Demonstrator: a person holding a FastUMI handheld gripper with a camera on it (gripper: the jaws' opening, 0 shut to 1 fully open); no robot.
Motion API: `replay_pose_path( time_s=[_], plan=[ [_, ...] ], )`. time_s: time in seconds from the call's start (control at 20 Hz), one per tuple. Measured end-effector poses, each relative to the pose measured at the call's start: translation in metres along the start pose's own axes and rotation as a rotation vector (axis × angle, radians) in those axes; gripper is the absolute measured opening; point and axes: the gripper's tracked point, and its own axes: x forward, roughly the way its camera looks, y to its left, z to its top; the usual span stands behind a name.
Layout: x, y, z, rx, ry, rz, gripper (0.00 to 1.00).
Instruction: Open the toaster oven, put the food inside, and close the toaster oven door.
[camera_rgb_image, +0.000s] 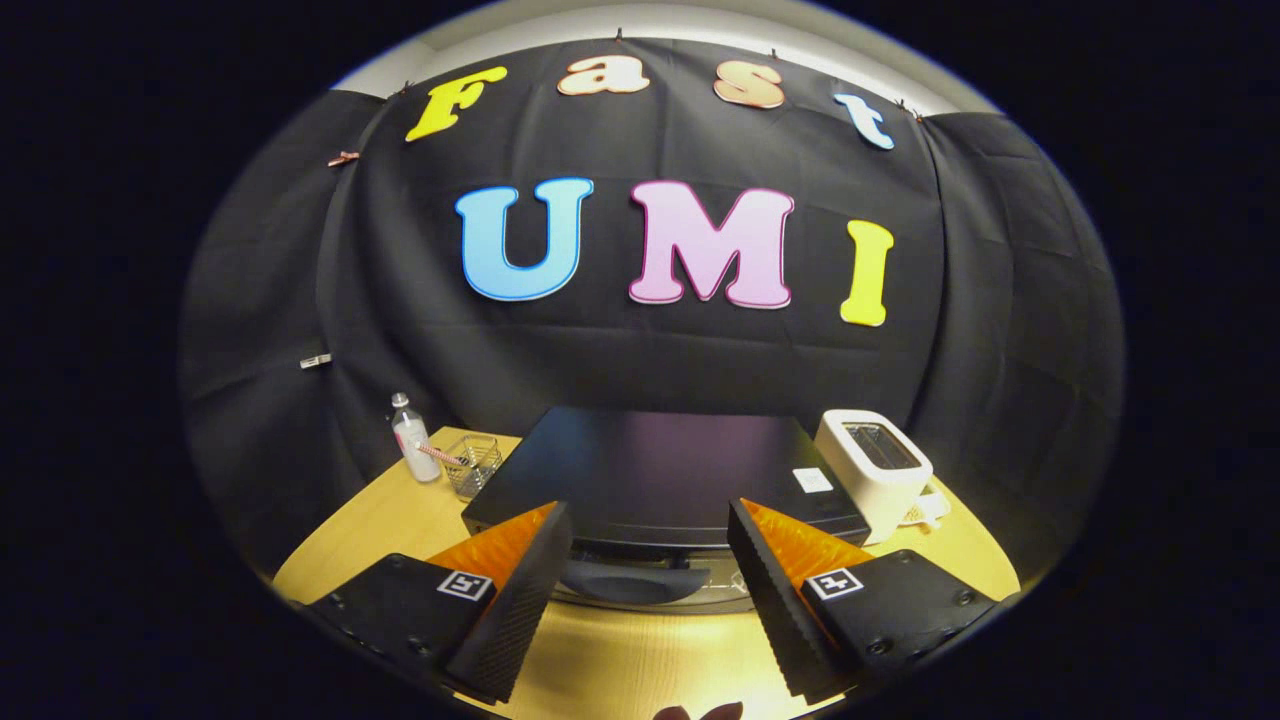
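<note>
Oven (660, 470) sits shut mid-tabletop (620, 660), handle (632, 580) facing near; the tool (650, 590) hangs wide and empty above the handle, seemingly lined up to pull the door down.

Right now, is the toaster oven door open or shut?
Shut, it seems: the toaster oven door's handle sits close under its top edge, between the open gripper fingers, which touch nothing.
</note>
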Motion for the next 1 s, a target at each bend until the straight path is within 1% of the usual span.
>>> replay_pose_path(
  time_s=[0.2,0.45,0.55,0.65,0.75,1.0],
  plan=[
    [0.025,0.011,-0.026,-0.004,0.083,-0.004,0.98],
    [0.041,0.011,-0.054,0.058,0.182,-0.045,0.98],
    [0.045,0.008,-0.053,0.064,0.168,-0.066,0.98],
    [0.043,0.009,-0.052,0.039,0.154,-0.065,0.98],
    [0.044,0.007,-0.052,0.052,0.132,-0.065,0.99],
    [0.036,0.008,-0.061,0.045,0.137,-0.066,0.99]
  ],
)
